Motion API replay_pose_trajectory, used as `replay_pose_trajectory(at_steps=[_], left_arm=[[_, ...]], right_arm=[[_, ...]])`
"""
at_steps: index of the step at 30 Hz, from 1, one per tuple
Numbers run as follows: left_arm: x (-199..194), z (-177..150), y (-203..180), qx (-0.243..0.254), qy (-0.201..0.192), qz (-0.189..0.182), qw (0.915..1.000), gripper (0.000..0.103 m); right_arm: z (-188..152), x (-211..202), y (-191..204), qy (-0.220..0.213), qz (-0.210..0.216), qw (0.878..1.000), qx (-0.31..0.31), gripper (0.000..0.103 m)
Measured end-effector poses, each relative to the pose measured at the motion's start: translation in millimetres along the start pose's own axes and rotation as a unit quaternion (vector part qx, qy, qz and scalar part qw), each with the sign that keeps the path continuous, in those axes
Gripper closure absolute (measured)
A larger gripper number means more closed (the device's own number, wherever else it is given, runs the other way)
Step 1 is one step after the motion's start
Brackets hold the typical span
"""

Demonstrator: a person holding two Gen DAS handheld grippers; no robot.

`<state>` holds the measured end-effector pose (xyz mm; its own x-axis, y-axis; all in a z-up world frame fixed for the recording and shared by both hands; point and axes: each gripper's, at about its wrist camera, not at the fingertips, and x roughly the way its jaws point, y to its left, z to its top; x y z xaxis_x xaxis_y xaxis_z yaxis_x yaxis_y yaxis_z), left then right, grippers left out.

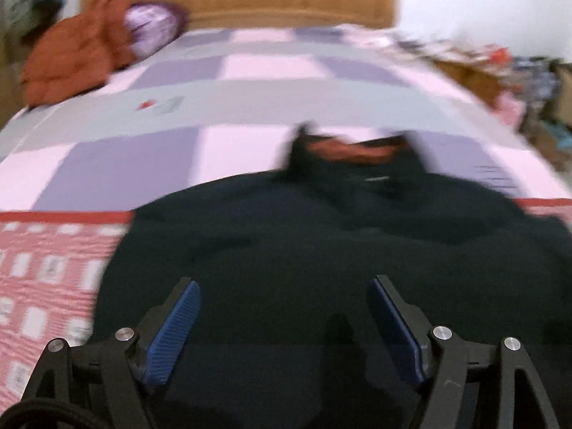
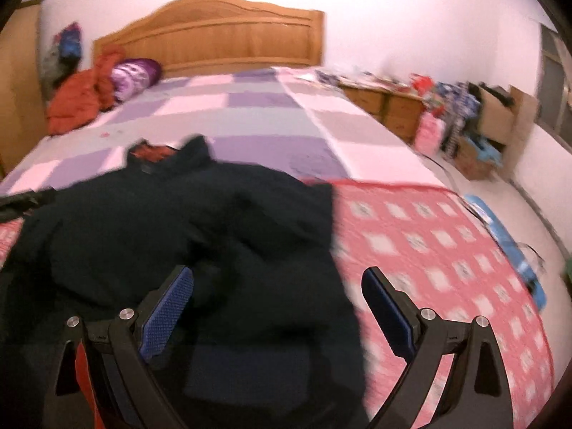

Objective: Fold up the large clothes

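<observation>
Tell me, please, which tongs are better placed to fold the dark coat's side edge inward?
Probably the right tongs: they are open astride the dark coat's side edge. The left tongs, also open, hover over its middle.

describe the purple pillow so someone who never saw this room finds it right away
Start at the wooden headboard and go to its left end. There the purple pillow lies on the checked bedspread, right beside a rumpled orange jacket. It alone is shiny purple with pale markings.

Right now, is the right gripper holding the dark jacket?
No, the right gripper is open above the dark jacket, with nothing between its blue pads.
</observation>
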<state>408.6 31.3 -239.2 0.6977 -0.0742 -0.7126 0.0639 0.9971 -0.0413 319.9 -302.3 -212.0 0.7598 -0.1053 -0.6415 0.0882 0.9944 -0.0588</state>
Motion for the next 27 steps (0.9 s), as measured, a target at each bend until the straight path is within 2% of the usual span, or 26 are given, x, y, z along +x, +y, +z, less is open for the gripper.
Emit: replay_pose_trajectory(at_steps=[3, 5, 6, 7, 8, 9, 10, 11, 12, 13, 15, 16, 18, 20, 22, 23, 24, 25, 27], left_arm=[[31.4, -0.1, 40.9, -0.038, 0.023, 0.049, 0.9978, 0.022], [46.7, -5.8, 65.3, -0.061, 0.037, 0.073, 0.9948, 0.021], [57.5, -11.8, 77.9, -0.072, 0.052, 0.086, 0.9924, 0.017], [67.6, -19.8, 91.4, -0.087, 0.069, 0.089, 0.9899, 0.006], [74.1, -25.2, 101.8, -0.101, 0.076, 0.081, 0.9886, 0.0], [78.3, -30.4, 109.5, -0.114, 0.083, 0.07, 0.9875, 0.0], [80.3, -33.7, 111.9, -0.113, 0.084, 0.066, 0.9878, 0.0], [80.3, -34.7, 107.7, -0.093, 0.078, 0.07, 0.9901, 0.0], [79.0, -35.7, 102.5, -0.075, 0.069, 0.077, 0.9919, 0.0], [78.5, -37.2, 98.2, -0.061, 0.06, 0.077, 0.9934, 0.0], [82.1, -40.6, 98.8, -0.069, 0.064, 0.065, 0.9935, 0.0], [82.4, -40.9, 100.1, -0.075, 0.067, 0.06, 0.9931, 0.0], [78.2, -32.5, 107.1, -0.081, 0.067, 0.067, 0.9922, 0.0], [63.1, -23.6, 109.0, -0.076, 0.043, 0.082, 0.9928, 0.003], [52.6, -14.7, 112.8, -0.069, 0.011, 0.076, 0.9946, 0.003], [55.4, -11.9, 114.0, -0.058, 0.006, 0.087, 0.9945, 0.003], [65.5, -11.2, 114.3, -0.045, 0.022, 0.104, 0.9933, 0.003], [84.5, -13.3, 116.2, -0.038, 0.059, 0.107, 0.9918, 0.0], [107.1, -20.3, 123.6, -0.06, 0.098, 0.079, 0.9902, 0.0]], right_arm=[[26.6, 23.0, 49.1, -0.017, 0.033, 0.999, -0.018, 0.006], [38.9, 46.4, 83.1, -0.012, 0.042, 0.998, -0.051, 0.006], [40.8, 67.4, 101.9, 0.009, 0.041, 0.996, -0.076, 0.006], [39.3, 81.7, 109.6, 0.027, 0.035, 0.995, -0.094, 0.006], [34.1, 100.7, 113.0, 0.051, 0.016, 0.992, -0.111, 0.006], [27.0, 119.7, 98.4, 0.071, 0.001, 0.993, -0.098, 0.006], [25.7, 123.8, 77.6, 0.066, 0.003, 0.996, -0.054, 0.008], [25.2, 125.9, 60.7, 0.063, -0.007, 0.998, -0.019, 0.008], [23.7, 130.0, 37.6, 0.072, -0.053, 0.996, 0.016, 0.008], [19.6, 134.7, 18.7, 0.084, -0.07, 0.993, 0.047, 0.007], [11.4, 141.5, 0.2, 0.092, -0.025, 0.992, 0.088, 0.007], [11.2, 141.7, 12.7, 0.086, -0.043, 0.994, 0.043, 0.008], [9.1, 144.8, 30.8, 0.079, -0.069, 0.995, -0.003, 0.008], [5.5, 148.0, 30.8, 0.076, -0.066, 0.995, 0.007, 0.007], [2.0, 148.7, 33.0, 0.069, -0.063, 0.996, 0.011, 0.007], [0.9, 149.8, 31.2, 0.067, -0.06, 0.996, 0.013, 0.007], [1.0, 151.9, 28.7, 0.066, -0.057, 0.996, 0.016, 0.007], [0.8, 153.8, 26.4, 0.066, -0.054, 0.996, 0.018, 0.007], [-4.7, 154.5, 14.5, 0.065, -0.048, 0.996, 0.023, 0.007]])
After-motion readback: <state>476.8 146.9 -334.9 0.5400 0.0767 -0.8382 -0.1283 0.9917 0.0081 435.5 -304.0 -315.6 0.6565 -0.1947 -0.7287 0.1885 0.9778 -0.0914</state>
